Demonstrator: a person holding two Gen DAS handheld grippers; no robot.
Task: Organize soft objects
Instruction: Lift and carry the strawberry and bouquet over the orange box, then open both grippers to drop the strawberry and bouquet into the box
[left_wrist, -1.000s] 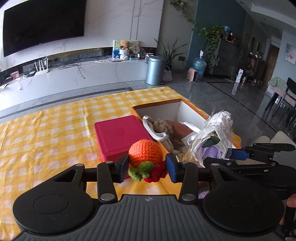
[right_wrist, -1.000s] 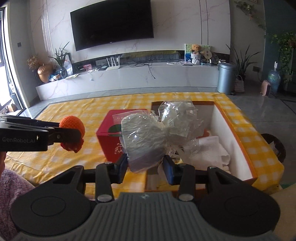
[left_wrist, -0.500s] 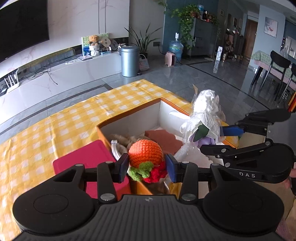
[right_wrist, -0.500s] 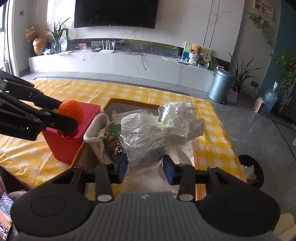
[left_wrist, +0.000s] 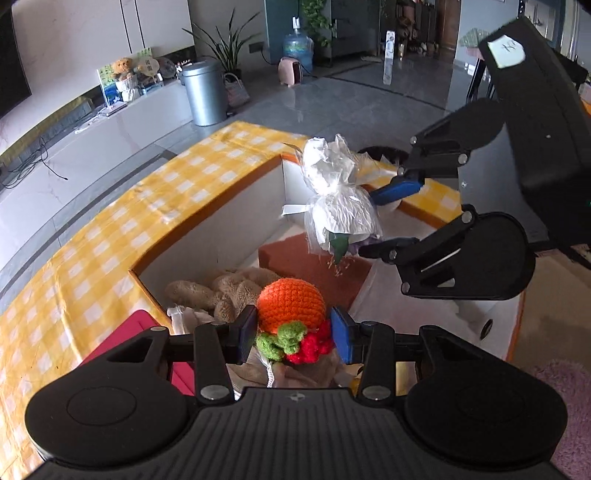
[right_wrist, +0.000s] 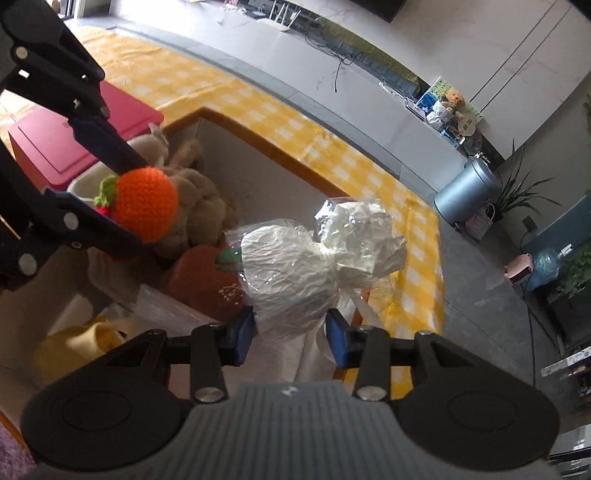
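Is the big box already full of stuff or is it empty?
Partly full. The box already holds a brown plush toy, a rust-coloured cushion and pale fabric, but bare white wall shows above them.

Crocheted orange ball (left_wrist: 291, 304): matt, knobbly yarn, with green and red knitted trim. Wrapped flower bundle (right_wrist: 314, 266): crinkled, glossy clear film. Plush toy (left_wrist: 225, 290): tan, fuzzy pile. Storage box (left_wrist: 207, 236): smooth, matt white walls. Bench cloth (left_wrist: 110, 236): yellow-checked fabric. Left gripper (left_wrist: 293, 334): matt black plastic, with blue pads.
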